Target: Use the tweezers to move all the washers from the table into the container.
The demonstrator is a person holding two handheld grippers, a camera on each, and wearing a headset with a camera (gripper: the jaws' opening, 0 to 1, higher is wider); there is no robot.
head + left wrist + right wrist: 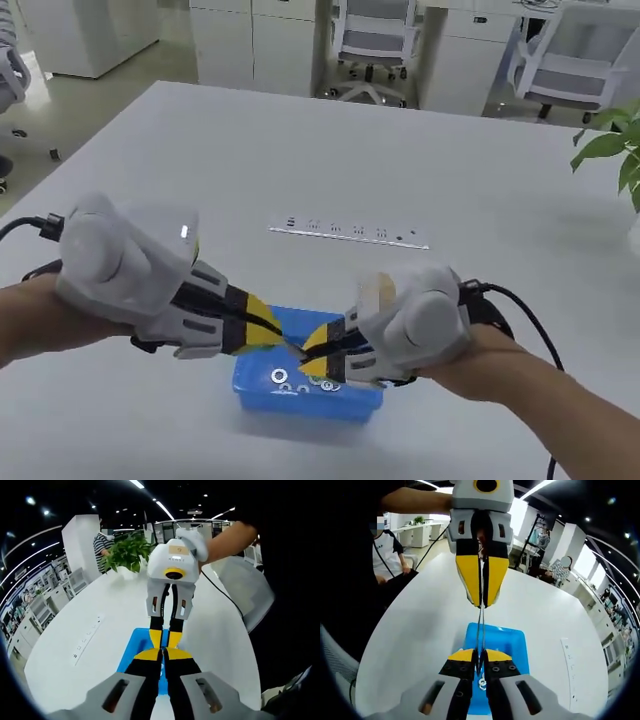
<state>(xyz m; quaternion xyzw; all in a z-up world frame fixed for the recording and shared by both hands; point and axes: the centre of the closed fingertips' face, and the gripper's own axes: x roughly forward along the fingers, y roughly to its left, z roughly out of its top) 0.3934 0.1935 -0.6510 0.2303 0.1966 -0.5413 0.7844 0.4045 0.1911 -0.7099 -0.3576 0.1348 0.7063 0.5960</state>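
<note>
Facing tip to tip above a blue container [300, 405], the left gripper [279, 334] and right gripper [306, 350] are both closed tightly on thin tweezers [480, 625]. Washers [279, 377] are seen lying inside the container.

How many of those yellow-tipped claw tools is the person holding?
2. The left gripper comes from the left of the blue container, the right gripper from its right; both clamp the tweezers above it.
</note>
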